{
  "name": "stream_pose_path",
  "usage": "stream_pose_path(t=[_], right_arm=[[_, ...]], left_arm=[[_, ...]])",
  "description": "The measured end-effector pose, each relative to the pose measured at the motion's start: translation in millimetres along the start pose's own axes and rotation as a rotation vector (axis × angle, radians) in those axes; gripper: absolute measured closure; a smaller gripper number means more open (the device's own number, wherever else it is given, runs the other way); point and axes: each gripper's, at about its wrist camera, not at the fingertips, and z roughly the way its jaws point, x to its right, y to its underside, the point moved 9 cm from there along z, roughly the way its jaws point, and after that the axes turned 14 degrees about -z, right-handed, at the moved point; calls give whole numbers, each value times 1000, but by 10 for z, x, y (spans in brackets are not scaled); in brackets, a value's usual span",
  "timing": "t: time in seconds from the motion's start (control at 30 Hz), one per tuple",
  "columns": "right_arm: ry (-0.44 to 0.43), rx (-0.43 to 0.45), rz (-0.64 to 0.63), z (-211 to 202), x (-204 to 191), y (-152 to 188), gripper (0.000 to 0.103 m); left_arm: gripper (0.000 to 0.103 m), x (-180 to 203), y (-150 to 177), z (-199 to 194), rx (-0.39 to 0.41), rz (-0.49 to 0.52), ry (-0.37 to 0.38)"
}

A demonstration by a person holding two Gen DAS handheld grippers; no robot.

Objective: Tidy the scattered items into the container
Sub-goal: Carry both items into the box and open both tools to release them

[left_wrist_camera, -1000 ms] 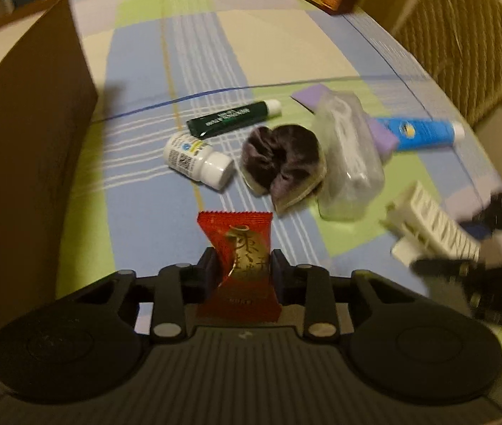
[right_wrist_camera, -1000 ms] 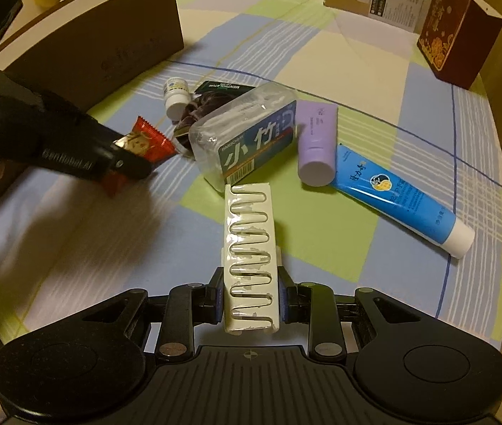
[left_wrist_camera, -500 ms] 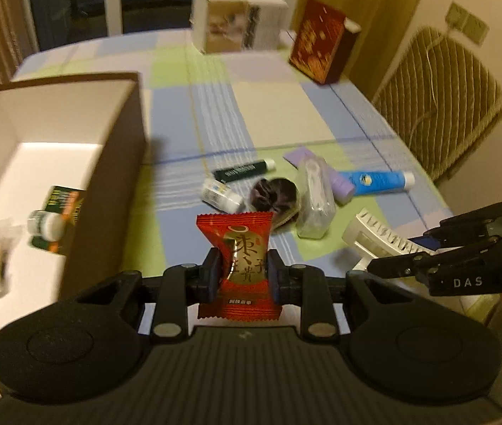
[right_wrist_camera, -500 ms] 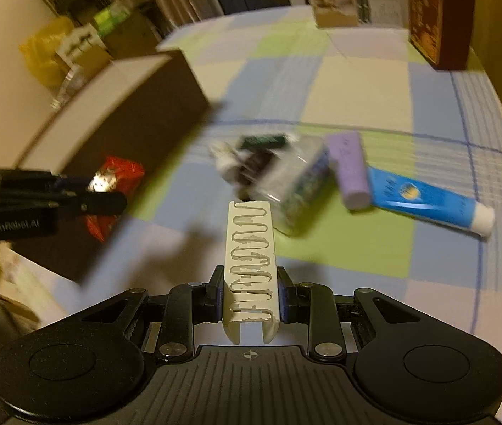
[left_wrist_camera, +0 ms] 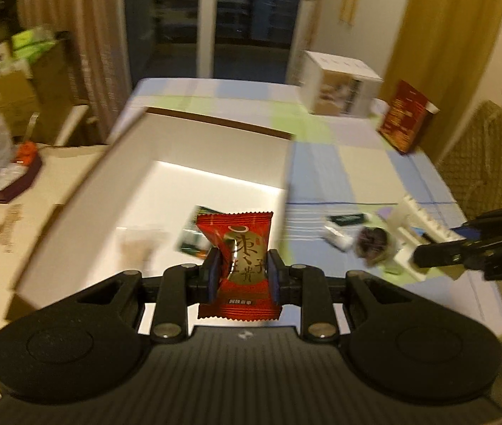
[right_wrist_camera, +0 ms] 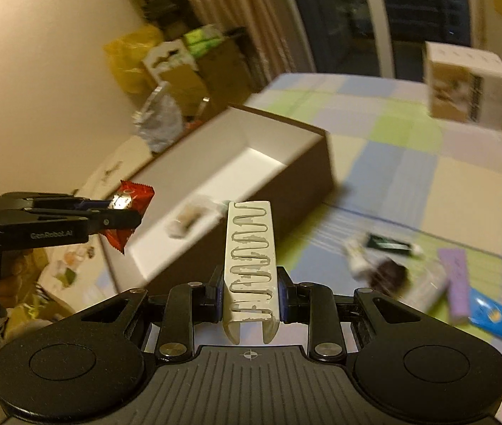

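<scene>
My left gripper [left_wrist_camera: 243, 275] is shut on a red candy packet [left_wrist_camera: 236, 248] with gold characters, held above the open brown box [left_wrist_camera: 166, 191] with a white inside. A dark green packet [left_wrist_camera: 189, 237] and a pale blurred item [left_wrist_camera: 137, 248] lie in the box. My right gripper [right_wrist_camera: 251, 292] is shut on a white ribbed plastic clip [right_wrist_camera: 251, 258], up in the air right of the box [right_wrist_camera: 286, 156]. The left gripper with the candy [right_wrist_camera: 128, 212] shows at the left of the right wrist view. The right gripper [left_wrist_camera: 478, 248] shows at the right of the left wrist view.
On the checked tablecloth [right_wrist_camera: 410, 191] lie a green tube [right_wrist_camera: 389, 244], a small white bottle [right_wrist_camera: 355, 258], a dark scrunchie [right_wrist_camera: 389, 276], a purple tube [right_wrist_camera: 456, 283] and a blue tube [right_wrist_camera: 499, 322]. A white carton [left_wrist_camera: 339, 88] and a red box [left_wrist_camera: 405, 120] stand at the far end.
Both grippers have risen and swung left. The left one now holds the candy over the box's inside; the right one has carried the clip away from the pile toward the box.
</scene>
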Motion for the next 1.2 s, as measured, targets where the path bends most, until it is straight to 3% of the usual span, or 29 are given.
stream_pose_path(t=[0.3,0.5,0.93,1.2], right_arm=[[-87,55,-71,224,-457,-544,73],[-106,37,-106,472,-588,-653,73],[-80,-104,-173,1434,-696,-611,73],[-41,-251,-247,2005,-631,-367,73]], left_arm=[[81,-529,-175,-215,30,-18,-86],[81,-644,-162,-254,33,-19,-102],[81,-933,-148,187,-26,5,-165],[80,-1180,-20,669,-138,57,-208]])
